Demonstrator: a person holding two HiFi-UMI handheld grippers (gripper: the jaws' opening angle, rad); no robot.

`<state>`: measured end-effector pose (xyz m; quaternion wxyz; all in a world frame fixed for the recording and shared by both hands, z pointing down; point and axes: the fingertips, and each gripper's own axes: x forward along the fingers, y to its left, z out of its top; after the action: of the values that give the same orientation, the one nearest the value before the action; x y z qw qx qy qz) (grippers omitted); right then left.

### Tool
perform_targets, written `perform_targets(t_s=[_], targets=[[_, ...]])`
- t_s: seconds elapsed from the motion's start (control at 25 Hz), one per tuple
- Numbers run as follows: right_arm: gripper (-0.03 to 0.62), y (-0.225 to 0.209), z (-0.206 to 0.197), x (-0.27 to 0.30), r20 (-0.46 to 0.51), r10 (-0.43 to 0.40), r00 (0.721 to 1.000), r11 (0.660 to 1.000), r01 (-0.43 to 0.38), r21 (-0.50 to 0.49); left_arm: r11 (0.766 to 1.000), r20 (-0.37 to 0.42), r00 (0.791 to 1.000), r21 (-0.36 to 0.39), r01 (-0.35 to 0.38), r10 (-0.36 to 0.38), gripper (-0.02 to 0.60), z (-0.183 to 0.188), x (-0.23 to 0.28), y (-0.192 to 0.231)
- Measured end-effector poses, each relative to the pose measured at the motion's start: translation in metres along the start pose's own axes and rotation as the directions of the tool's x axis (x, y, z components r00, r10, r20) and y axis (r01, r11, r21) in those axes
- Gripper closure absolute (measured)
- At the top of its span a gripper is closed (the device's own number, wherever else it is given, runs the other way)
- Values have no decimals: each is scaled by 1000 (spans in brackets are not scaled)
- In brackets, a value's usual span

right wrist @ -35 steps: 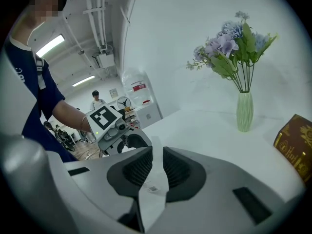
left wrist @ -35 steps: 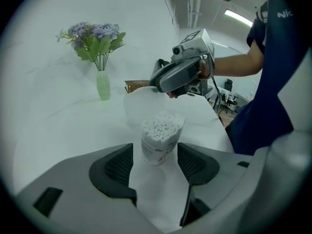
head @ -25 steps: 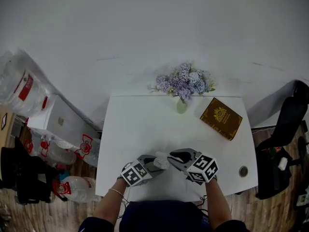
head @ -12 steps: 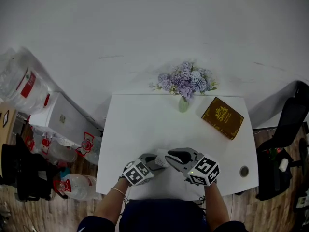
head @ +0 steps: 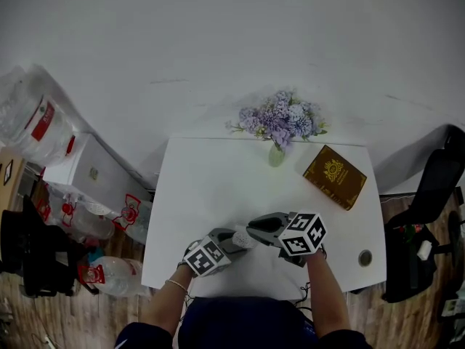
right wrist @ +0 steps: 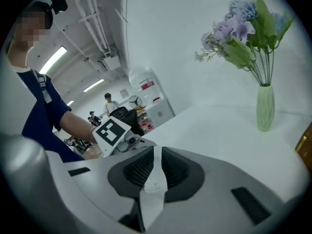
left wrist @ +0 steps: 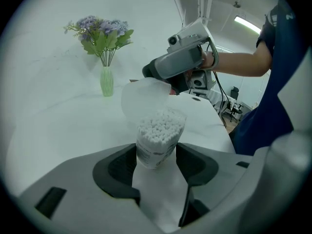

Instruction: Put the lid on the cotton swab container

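Observation:
A clear container packed with white cotton swabs (left wrist: 158, 135) stands upright between my left gripper's (left wrist: 156, 156) pads, which press on both its sides. In the head view that container (head: 242, 240) sits near the table's front edge, between the two grippers. My right gripper (head: 253, 231) comes in from the right, just above the container's top. Its jaws are closing on a thin translucent white lid (right wrist: 155, 179), seen edge-on between the pads. From the left gripper view the lid (left wrist: 139, 99) hangs tilted just behind and above the swabs, apart from the container's rim.
On the white table (head: 211, 187), a green vase of purple flowers (head: 275, 155) stands at the back edge. A brown book (head: 333, 177) lies back right, and a small round dark thing (head: 365, 257) front right. A black chair (head: 425, 217) stands right of the table; bags and boxes left.
My right gripper has moved left and a little up, bringing the lid closer over the container. The left gripper and the container have stayed in place.

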<state>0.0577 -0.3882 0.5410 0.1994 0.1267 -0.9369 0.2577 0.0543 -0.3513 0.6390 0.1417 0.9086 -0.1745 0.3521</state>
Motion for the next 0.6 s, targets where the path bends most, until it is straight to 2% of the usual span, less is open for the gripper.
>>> perform_targets(t_s=[0.24, 0.6], targets=[[519, 22, -16, 6, -69, 39, 997, 998, -43, -48, 1000, 11, 1000, -13, -15, 15, 308, 1, 2, 1], [523, 32, -35, 16, -152, -26, 988, 992, 6, -129, 999, 18, 1000, -22, -25, 25, 308, 0, 2, 0]])
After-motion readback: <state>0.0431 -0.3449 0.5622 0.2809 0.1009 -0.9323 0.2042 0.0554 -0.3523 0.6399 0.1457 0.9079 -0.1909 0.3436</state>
